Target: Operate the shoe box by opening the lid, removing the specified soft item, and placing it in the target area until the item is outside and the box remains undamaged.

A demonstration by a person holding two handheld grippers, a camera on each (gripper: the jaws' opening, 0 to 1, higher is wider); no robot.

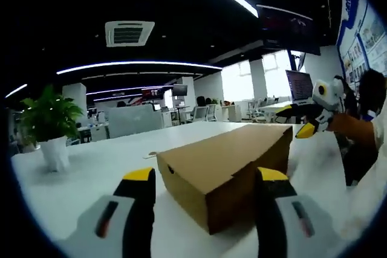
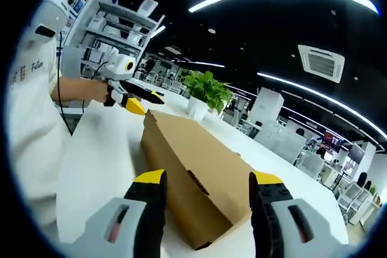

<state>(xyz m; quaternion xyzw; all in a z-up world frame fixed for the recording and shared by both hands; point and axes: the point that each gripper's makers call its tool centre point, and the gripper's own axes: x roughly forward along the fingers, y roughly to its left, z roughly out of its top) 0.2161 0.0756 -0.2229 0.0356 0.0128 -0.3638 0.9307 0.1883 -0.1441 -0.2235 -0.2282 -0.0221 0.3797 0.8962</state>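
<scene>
The box, plain brown cardboard with its lid down, lies long-ways on the white tabletop, and the two tongs face it from opposite short ends. The left tongs stand wide apart with nothing between them, one end of the box just ahead of their yellow tips; the right tongs are likewise wide and empty at the other end. Each pair also shows small and far off in the other's view, beyond the far end of the box, held by a person's hand. The step in hand looks to be the first one, getting the lid up, and the soft item is presumably still inside, unseen. To do it well, I would steady the box with one pair pressing lightly on the base, not squeezing the thin wall, and bring the other pair's lower tip under the lid's front lip at a corner, lifting slowly along the hinge line so the card bends at its fold and does not tear. Which long side carries the hinge I cannot tell from here. A potted plant stands well clear of the work.
</scene>
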